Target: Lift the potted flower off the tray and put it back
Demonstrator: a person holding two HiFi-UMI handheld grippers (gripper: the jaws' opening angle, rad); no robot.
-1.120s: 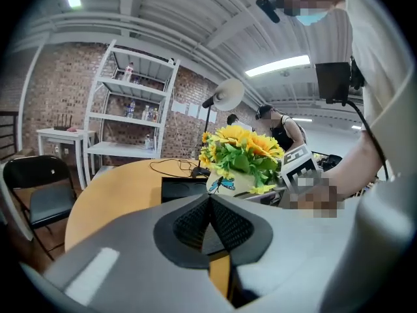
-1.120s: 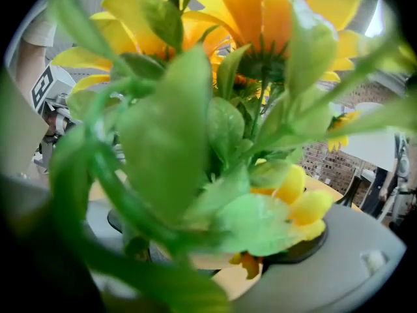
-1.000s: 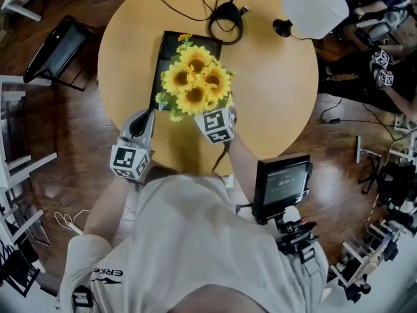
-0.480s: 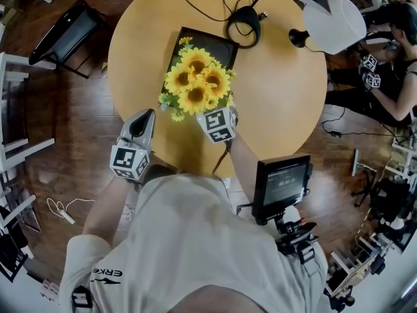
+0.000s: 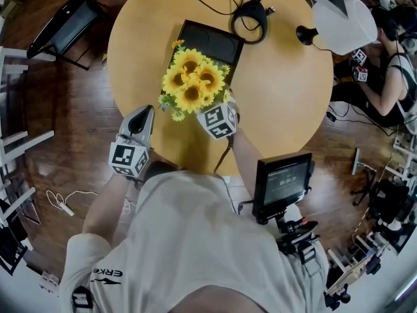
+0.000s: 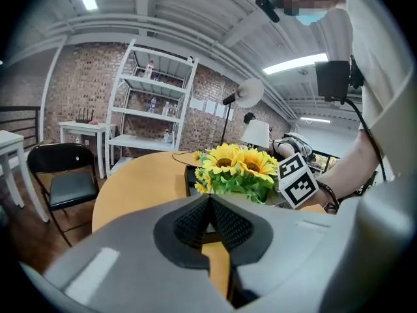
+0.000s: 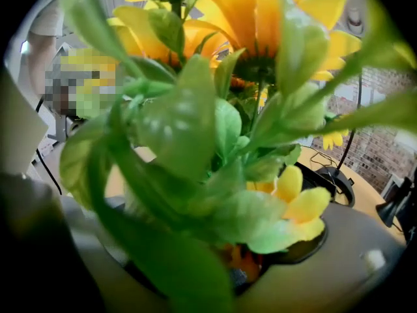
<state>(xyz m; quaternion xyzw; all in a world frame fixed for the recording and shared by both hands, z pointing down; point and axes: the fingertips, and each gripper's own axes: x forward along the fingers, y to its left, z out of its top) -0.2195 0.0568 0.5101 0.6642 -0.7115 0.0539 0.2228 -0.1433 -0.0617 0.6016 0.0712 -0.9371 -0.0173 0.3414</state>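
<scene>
The potted flower (image 5: 192, 85), a bunch of yellow sunflowers with green leaves, hangs over the near end of the black tray (image 5: 215, 39) on the round wooden table (image 5: 287, 90). My right gripper (image 5: 219, 113) reaches in under the blooms from the near side and holds the plant. Leaves and petals (image 7: 215, 142) fill the right gripper view and hide the jaws and the pot. My left gripper (image 5: 144, 112) hovers at the table's near left edge, shut and empty, its pads (image 6: 195, 222) pressed together. The flowers (image 6: 236, 168) also show in the left gripper view.
A white lamp shade (image 5: 345, 25), its black base (image 5: 303, 34) and a coiled cable (image 5: 251, 13) sit at the table's far side. A black chair (image 5: 62, 28) stands left, a monitor on a stand (image 5: 281, 181) near right, a seated person (image 5: 394, 70) far right.
The flower and my right gripper have shifted toward the near end of the tray, leaving more of the tray bare. The left gripper has stayed put.
</scene>
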